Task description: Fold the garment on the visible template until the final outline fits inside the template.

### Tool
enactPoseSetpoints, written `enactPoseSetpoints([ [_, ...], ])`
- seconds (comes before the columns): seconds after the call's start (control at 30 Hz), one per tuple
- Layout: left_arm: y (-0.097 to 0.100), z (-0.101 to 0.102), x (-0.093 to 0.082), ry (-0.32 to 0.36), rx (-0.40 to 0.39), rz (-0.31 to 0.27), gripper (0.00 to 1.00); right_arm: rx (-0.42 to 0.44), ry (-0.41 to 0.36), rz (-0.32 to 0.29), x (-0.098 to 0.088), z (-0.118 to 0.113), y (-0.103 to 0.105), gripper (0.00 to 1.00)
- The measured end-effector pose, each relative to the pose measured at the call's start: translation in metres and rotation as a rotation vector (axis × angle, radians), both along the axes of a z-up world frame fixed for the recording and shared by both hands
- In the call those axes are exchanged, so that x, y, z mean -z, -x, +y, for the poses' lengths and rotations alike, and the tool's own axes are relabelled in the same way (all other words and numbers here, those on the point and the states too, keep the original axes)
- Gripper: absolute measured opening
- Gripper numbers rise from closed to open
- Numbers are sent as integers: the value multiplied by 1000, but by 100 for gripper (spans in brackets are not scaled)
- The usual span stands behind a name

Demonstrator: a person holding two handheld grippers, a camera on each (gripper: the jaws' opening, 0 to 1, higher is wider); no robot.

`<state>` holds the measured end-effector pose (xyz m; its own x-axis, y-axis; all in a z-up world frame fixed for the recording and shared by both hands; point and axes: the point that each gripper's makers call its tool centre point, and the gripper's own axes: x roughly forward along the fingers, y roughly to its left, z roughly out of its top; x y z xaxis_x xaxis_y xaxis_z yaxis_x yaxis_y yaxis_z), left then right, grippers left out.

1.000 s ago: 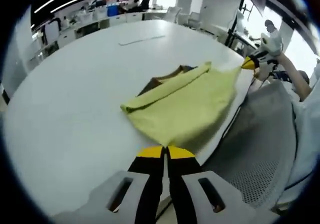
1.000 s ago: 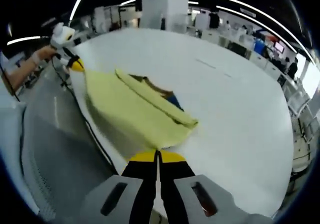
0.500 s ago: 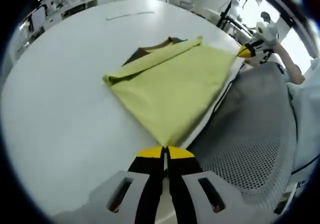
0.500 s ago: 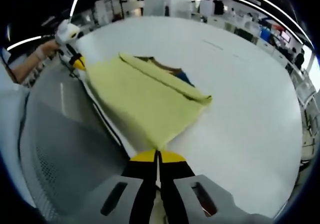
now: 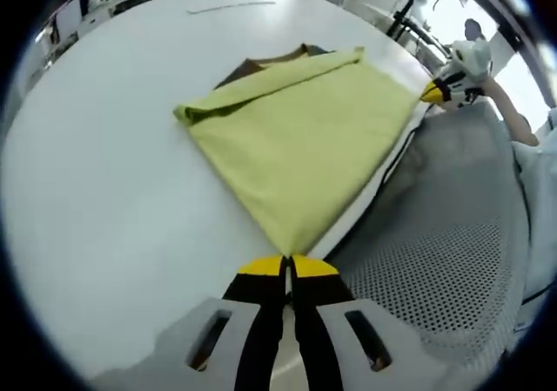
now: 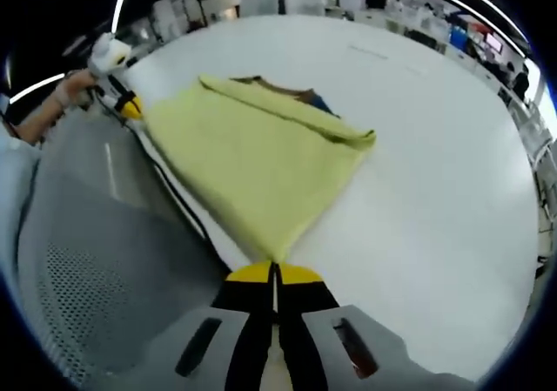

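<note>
**Garment stretched flatter between both claws; fold not yet made**

While the two claws held opposite corners of the yellow garment (image 5: 300, 143), the cloth was drawn out over the near edge of the white table (image 5: 104, 191).

Left gripper view: The left claw (image 5: 287, 265) was clenched on the near corner of the garment, jaws pressed together with cloth pinched between the yellow tips. Compared with one second earlier, the garment lay broader and smoother, and its slack near the claw had gone. The right claw (image 5: 432, 93) appeared at the upper right, gripping the far corner at the table edge, with a hand behind it. A rolled edge ran along the far side of the cloth, and a dark brown template (image 5: 261, 64) showed just beyond that roll. The grey mesh chair (image 5: 435, 260) lay beside the table edge.

Right gripper view: The right claw (image 6: 274, 273) was likewise clenched on its corner of the garment (image 6: 252, 160). The left claw (image 6: 130, 108) held the opposite corner at the upper left. The sheet looked tauter than before, and the template (image 6: 287, 95) peeked from under the rolled edge.

Judgement: the tensioned span probably prepares the next fold over the template; the outline still exceeds it.

Containers: none could be identified on the table.
</note>
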<state>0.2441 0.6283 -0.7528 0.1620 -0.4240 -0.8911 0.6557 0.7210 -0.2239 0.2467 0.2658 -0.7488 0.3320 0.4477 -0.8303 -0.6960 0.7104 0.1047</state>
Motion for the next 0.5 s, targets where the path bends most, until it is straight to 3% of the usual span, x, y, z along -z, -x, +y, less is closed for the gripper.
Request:
enactPoseSetpoints([
  [0.5,6,-2,10,-45,26,40,0,-7,16,38,14,-1,5,1],
])
